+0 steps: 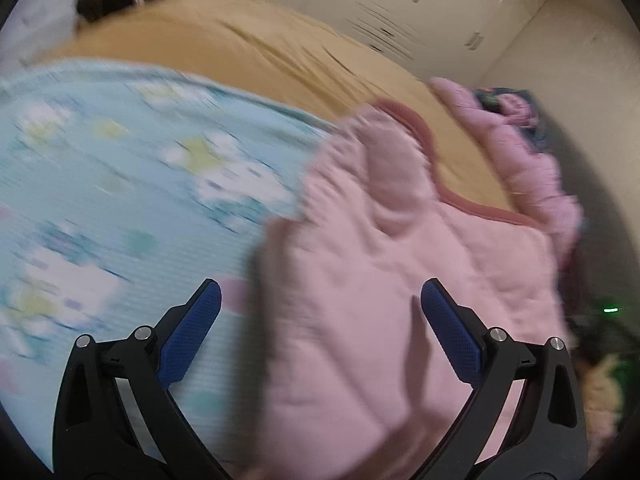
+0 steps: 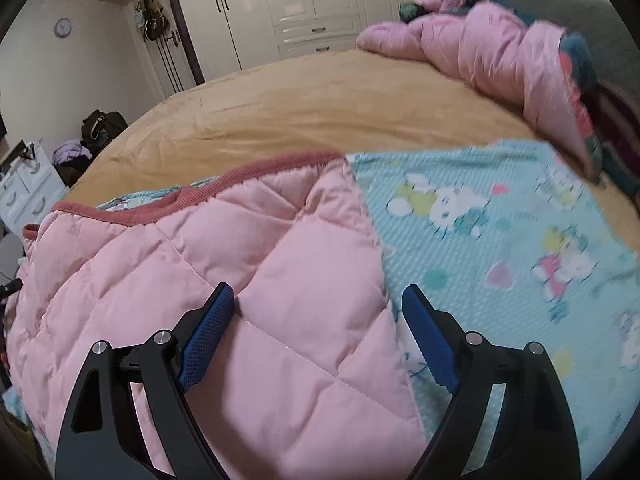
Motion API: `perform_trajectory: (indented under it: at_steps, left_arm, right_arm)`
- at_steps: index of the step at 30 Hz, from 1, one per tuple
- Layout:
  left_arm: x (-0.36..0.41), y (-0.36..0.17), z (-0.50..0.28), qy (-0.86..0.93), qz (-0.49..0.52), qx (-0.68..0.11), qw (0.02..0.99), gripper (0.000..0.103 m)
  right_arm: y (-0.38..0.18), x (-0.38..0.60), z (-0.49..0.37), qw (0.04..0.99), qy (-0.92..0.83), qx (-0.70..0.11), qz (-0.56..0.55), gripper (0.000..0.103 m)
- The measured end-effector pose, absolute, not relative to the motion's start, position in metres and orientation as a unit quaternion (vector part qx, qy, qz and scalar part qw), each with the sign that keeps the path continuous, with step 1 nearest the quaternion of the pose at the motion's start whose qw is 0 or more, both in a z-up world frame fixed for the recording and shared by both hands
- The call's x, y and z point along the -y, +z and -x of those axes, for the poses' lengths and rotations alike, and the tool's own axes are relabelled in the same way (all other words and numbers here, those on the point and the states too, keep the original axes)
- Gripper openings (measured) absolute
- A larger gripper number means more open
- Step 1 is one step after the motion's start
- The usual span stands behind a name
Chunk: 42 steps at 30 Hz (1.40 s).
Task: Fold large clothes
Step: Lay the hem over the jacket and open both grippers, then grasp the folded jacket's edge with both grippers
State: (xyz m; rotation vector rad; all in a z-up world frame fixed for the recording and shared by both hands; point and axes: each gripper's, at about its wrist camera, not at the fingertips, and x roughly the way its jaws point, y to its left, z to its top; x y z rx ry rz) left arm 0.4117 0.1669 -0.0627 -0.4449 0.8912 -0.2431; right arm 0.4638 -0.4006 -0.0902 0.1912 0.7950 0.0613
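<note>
A pink quilted blanket (image 2: 224, 280) with a darker pink trim lies on a light blue cartoon-print sheet (image 2: 500, 240) on the bed. In the left wrist view the same pink quilt (image 1: 400, 260) fills the right half and the blue sheet (image 1: 120, 168) the left; this view is blurred. My left gripper (image 1: 320, 308) is open, hanging just over the quilt's edge, nothing pressed between its blue pads. My right gripper (image 2: 318, 312) is open too, straddling the quilt's right edge where it meets the blue sheet, pads apart from the cloth.
A tan bedspread (image 2: 320, 108) covers the bed beyond the sheet. A bunched pink duvet (image 2: 500, 48) lies at the far right. White wardrobes (image 2: 304, 4) line the wall. A dark bag (image 2: 102, 126) and a white drawer unit (image 2: 24, 188) stand at the left.
</note>
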Motion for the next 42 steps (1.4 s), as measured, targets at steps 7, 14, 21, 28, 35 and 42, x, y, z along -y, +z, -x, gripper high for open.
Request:
perform_trajectory:
  at_steps: [7, 14, 21, 28, 35, 42]
  left_arm:
    - [-0.132, -0.052, -0.409, -0.065, 0.136, -0.384, 0.911, 0.027]
    - [-0.111, 0.002, -0.389, -0.028, 0.104, -0.283, 0.953, 0.011]
    - [-0.118, 0.038, -0.395, -0.018, 0.091, -0.249, 0.964, 0.011]
    - [-0.118, 0.025, -0.423, -0.002, 0.078, -0.274, 0.959, 0.011]
    - [-0.118, -0.014, -0.442, 0.026, 0.062, -0.319, 0.945, 0.013]
    - [-0.118, -0.034, -0.441, 0.030, 0.060, -0.334, 0.940, 0.015]
  right_arm:
    - [-0.088, 0.402, -0.462, 0.927, 0.057, -0.354, -0.109, 0.025]
    - [-0.012, 0.388, -0.419, 0.978, 0.052, -0.180, -0.089, 0.018]
    - [0.014, 0.392, -0.426, 0.983, 0.040, -0.140, -0.108, 0.018]
    - [0.006, 0.395, -0.461, 0.980, 0.028, -0.172, -0.091, 0.018]
    - [-0.033, 0.395, -0.487, 0.968, 0.010, -0.236, -0.083, 0.018]
    - [-0.076, 0.402, -0.491, 0.954, 0.000, -0.282, -0.105, 0.018]
